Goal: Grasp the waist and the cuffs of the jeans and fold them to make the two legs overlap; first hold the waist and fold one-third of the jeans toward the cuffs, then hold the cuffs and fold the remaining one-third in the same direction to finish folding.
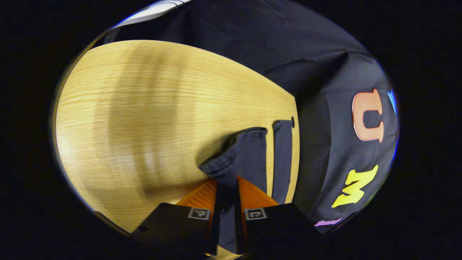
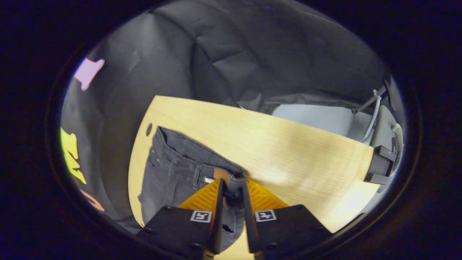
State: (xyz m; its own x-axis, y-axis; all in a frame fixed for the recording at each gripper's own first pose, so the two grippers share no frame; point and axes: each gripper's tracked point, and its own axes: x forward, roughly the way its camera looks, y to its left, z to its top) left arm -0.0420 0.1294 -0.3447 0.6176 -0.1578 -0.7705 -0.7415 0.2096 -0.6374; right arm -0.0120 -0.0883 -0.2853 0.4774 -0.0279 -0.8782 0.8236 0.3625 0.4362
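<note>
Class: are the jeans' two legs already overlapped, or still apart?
Still apart: in the left gripper view the two legs of the jeans lie side by side, bare table showing between them.

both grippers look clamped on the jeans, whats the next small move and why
Probably carry both ends sideways together, laying one leg over the other. The left gripper pinches a cuff, the right gripper pinches the waist, and the second cuff lies apart on the table, so the legs do not overlap yet.

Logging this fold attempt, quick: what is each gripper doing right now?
Left gripper: shut on the jeans at a cuff.
Right gripper: shut on the jeans' waist.
</note>
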